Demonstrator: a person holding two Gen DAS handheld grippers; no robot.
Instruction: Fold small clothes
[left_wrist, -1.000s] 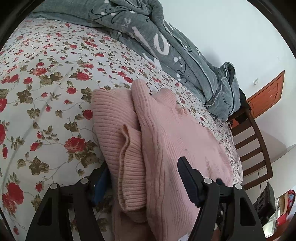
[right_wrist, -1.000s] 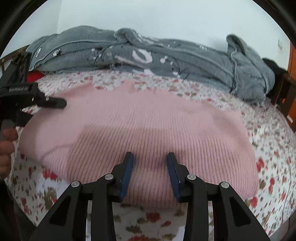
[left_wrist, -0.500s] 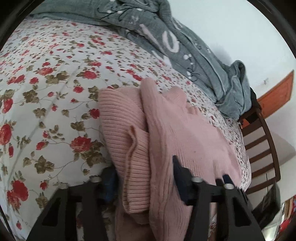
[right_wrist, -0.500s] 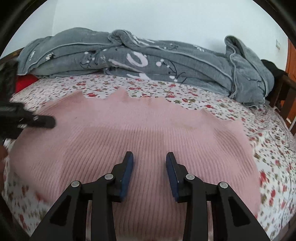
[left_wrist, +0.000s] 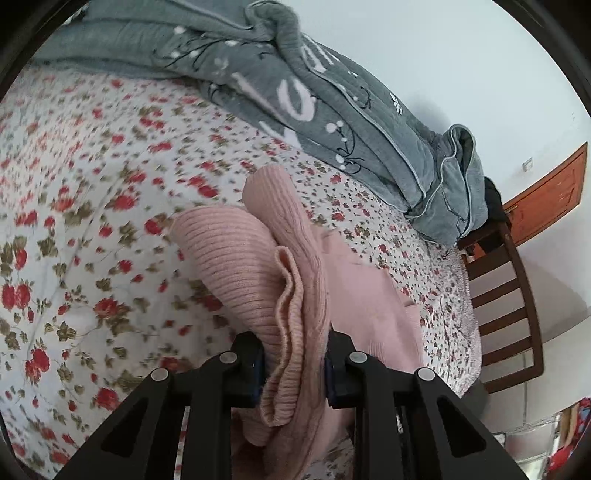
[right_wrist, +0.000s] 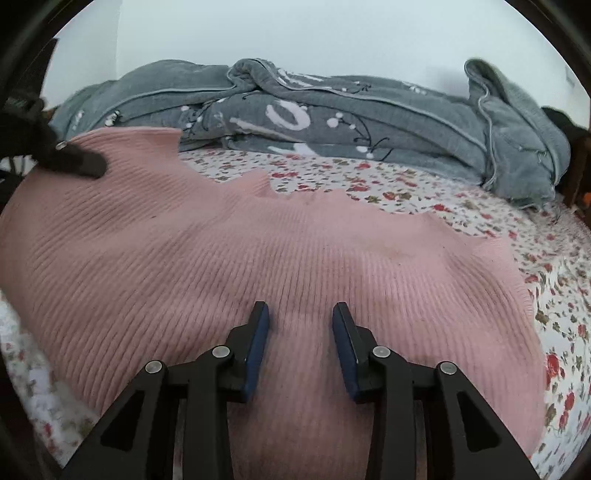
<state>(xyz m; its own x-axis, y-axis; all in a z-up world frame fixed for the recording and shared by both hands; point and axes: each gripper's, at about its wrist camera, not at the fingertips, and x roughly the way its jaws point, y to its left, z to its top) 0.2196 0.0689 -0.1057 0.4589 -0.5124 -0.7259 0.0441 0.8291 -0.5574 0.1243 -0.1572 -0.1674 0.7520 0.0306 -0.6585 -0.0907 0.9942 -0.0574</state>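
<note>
Bed (left_wrist: 92, 229): floral-print sheet, serving as the folding surface; visible around the garment in both views.
Grey quilt (right_wrist: 369, 122): bunched along the far side of the bed, against the wall; apart from the garment and no part of the fold.
Pink sweater (right_wrist: 295, 258): ribbed knit, spread wide across the sheet in the right wrist view; far edge uneven and wavy, left portion raised above the sheet. Seen from the left wrist view (left_wrist: 236, 258) as several layers gathered together, rising off the bed at that end.
Chair (left_wrist: 506, 295): dark wooden back, standing past the far edge of the bed; uninvolved.
Left gripper (left_wrist: 293, 363): jaws just drawn together, now pinching a thick bundle of sweater layers, cuff ribbing hanging between the pads; also visible as a dark shape (right_wrist: 70, 158) at the lifted left end in the right wrist view.
Right gripper (right_wrist: 300, 343): fingers parted, blue pads apart over the near middle of the sweater; no fabric between them, contact with the knit beneath not decidable.
Progress, judged: early to middle. Apparently done: garment laid out, one end gathered and gripped. Apparently left: carrying the lifted end across, laying it flat, any further folds, smoothing the ragged edge. No finished, compact fold visible anywhere on the bed.
</note>
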